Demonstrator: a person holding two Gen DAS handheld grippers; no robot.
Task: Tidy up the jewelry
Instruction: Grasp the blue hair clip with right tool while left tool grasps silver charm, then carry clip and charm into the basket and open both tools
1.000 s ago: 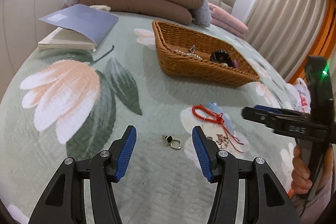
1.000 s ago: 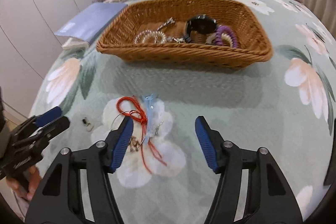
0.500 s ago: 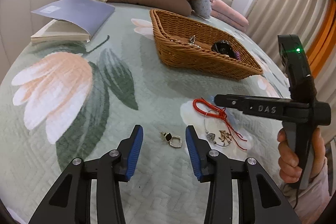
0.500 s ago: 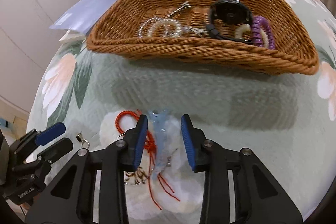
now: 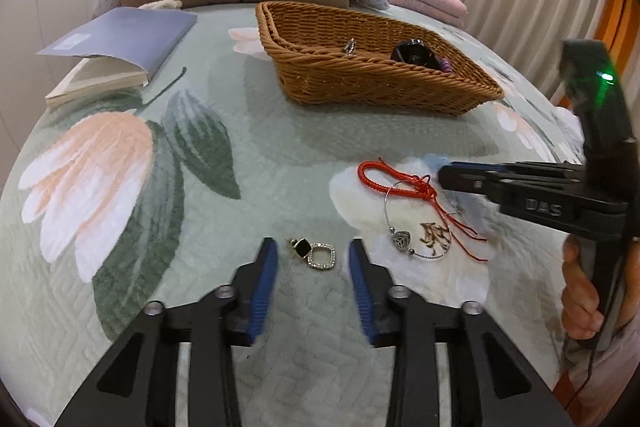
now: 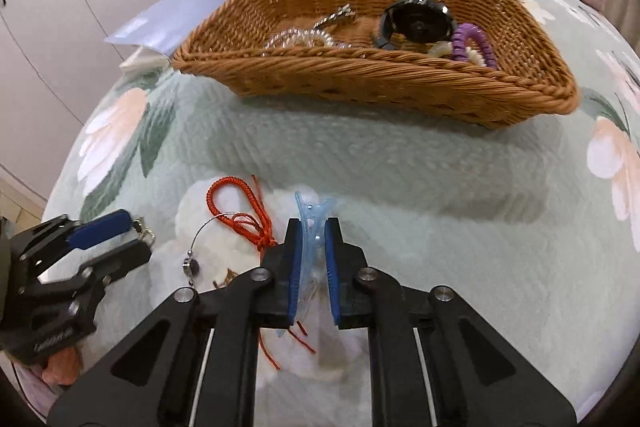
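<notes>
Our right gripper is clamped on the translucent blue plastic hair clip; our left gripper straddles the square rhinestone earring, jaws apart. We should lift the clip straight, clear of the red braided cord, toward the far wicker basket.

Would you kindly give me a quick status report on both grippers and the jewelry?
Right gripper shut on blue hair clip. Left gripper open, straddling earring. Red cord bracelet lies beside the clip. Basket path looks unobstructed.

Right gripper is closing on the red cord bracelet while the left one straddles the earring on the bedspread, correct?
Not quite. The right gripper is closing on the light blue hair clip, not the red cord bracelet beside it; the right wrist view shows this. The left gripper does straddle the earring.
</notes>
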